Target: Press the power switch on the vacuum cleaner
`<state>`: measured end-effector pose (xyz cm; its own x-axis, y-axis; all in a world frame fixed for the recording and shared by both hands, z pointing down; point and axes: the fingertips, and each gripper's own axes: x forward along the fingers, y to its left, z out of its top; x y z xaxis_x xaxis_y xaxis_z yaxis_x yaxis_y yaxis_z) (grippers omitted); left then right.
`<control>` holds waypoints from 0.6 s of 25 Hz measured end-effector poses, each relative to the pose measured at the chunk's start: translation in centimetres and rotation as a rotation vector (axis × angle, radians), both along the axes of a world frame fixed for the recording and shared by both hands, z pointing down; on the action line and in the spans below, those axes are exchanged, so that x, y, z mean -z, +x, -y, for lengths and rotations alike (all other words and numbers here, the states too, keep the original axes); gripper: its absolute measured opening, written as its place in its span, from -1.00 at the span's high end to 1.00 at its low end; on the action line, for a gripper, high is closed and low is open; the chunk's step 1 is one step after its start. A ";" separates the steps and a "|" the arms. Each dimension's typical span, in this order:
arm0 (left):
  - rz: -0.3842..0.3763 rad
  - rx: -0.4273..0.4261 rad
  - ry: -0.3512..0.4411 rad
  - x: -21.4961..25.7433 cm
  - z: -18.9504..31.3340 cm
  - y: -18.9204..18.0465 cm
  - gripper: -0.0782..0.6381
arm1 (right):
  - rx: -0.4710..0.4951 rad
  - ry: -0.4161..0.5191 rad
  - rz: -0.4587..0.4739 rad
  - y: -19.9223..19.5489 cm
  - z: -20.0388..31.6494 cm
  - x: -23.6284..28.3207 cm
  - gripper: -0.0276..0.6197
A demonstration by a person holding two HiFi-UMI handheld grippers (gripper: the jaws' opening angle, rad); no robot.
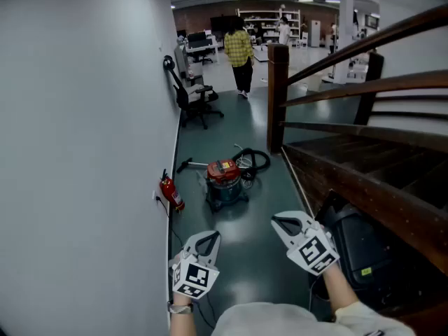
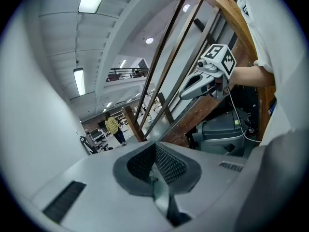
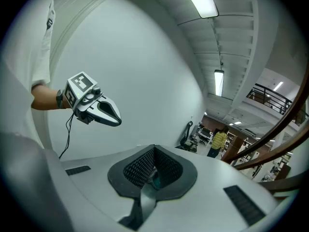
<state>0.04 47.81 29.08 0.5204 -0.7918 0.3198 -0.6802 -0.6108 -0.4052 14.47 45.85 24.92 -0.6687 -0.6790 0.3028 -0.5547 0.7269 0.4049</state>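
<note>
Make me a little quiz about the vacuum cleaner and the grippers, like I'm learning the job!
1. True or false: the left gripper is touching the vacuum cleaner.
2. Which red thing stands by the wall, left of the vacuum cleaner? A) fire extinguisher B) bucket C) ball
3. Fill in: the jaws of the left gripper and of the right gripper are both ____.
Key: 1 false; 2 A; 3 shut, with nothing between them.
</note>
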 end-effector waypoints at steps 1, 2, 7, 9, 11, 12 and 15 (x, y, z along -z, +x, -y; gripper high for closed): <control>0.000 0.002 0.000 0.1 0.1 0.0 0.79 | 0.000 -0.001 0.000 0.0 0.1 0.0 0.83; 0.000 0.004 0.000 0.1 0.2 -0.1 0.79 | 0.000 -0.001 -0.001 0.1 0.1 0.0 0.83; 0.000 0.004 -0.012 -0.3 0.2 0.5 0.79 | 0.007 -0.002 -0.007 0.4 0.4 -0.2 0.83; 0.000 0.001 -0.014 -0.5 0.3 0.8 0.79 | 0.010 -0.001 -0.009 0.6 0.6 -0.4 0.83; -0.001 0.003 -0.015 -0.5 0.5 1.1 0.79 | 0.013 -0.001 -0.008 0.7 0.8 -0.4 0.83; -0.001 0.005 -0.015 -0.5 0.6 1.1 0.79 | 0.014 -0.001 -0.002 0.8 0.9 -0.3 0.83; 0.000 0.012 -0.015 -0.5 1.0 1.4 0.79 | 0.016 -0.004 0.040 1.2 1.3 0.1 0.82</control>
<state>1.41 46.80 29.57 0.5109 -0.7930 0.3320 -0.6874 -0.6087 -0.3961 15.71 44.51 24.86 -0.6910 -0.6672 0.2781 -0.5590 0.7372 0.3796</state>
